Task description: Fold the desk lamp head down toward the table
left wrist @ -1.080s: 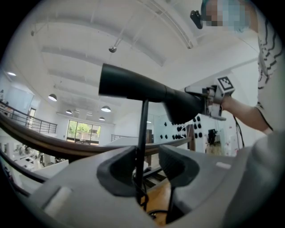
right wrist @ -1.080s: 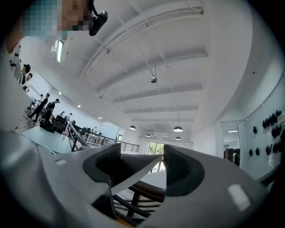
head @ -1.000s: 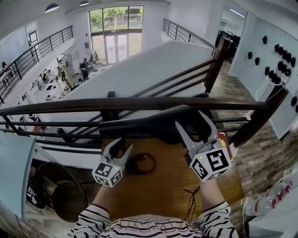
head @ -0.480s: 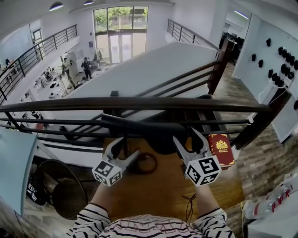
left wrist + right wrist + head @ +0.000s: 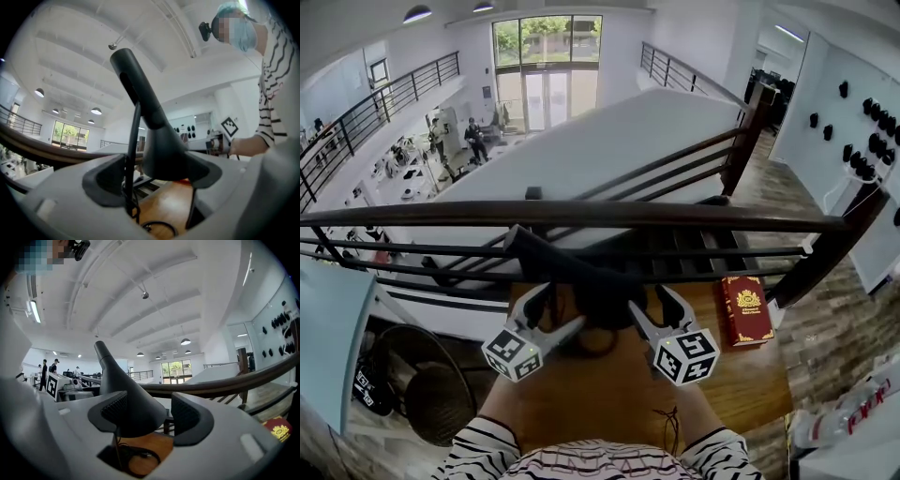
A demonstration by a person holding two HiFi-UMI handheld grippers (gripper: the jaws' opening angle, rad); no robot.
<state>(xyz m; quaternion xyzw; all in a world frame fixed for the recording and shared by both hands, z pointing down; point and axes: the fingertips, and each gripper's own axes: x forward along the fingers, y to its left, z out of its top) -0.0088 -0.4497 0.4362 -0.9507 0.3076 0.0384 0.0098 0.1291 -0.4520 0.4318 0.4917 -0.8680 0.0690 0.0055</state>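
Observation:
The black desk lamp's head (image 5: 602, 291) hangs low over the wooden table (image 5: 609, 398), and its arm (image 5: 534, 248) slants up to the left. My left gripper (image 5: 560, 309) is at the head's left side. Its jaws have just been opening and stand open, with the thin stem (image 5: 133, 140) by the left pad and the cone-shaped head (image 5: 161, 150) between them. My right gripper (image 5: 652, 302) is at the head's right side, open. The head (image 5: 126, 399) lies against the left pad (image 5: 110, 411), and a gap shows before the right pad (image 5: 187, 416).
A dark wooden railing (image 5: 581, 214) runs across just behind the table, with a drop to a lower floor beyond it. A red book (image 5: 747, 309) lies at the table's right. A black cord loop (image 5: 159, 228) lies under the lamp. A fan (image 5: 422, 394) stands at the lower left.
The lamp head has come down and to the left, and its arm now slants. My right gripper sank with it. My left gripper's jaws spread wider and stayed near the same place.

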